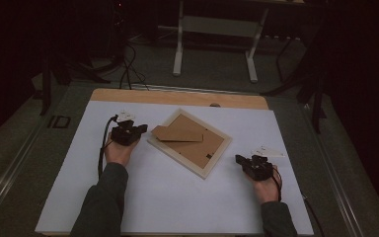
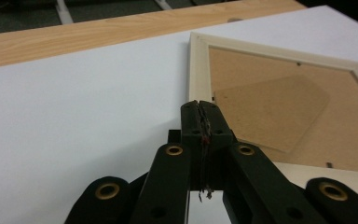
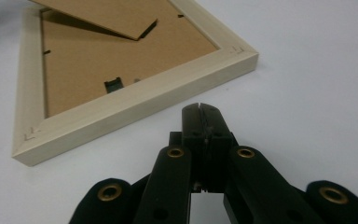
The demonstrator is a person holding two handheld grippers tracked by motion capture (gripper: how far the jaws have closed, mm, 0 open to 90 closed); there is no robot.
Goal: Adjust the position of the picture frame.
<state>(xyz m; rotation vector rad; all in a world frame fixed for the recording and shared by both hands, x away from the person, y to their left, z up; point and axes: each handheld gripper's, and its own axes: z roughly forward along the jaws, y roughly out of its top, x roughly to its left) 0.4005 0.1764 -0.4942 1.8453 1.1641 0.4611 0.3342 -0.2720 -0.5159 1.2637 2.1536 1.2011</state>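
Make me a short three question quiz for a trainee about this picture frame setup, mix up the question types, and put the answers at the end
1. True or false: the picture frame lies face down, with its brown backing board showing.
2. Multiple choice: how do the jaws of the left gripper stand? A) wide open B) closed together with nothing between them C) clamped on the frame's edge
3. Short answer: which part of the frame is lifted off the backing board?

Key:
1. True.
2. B. The right gripper looks the same.
3. The cardboard stand flap; the right gripper view shows it tilted up, with a shadow beneath.
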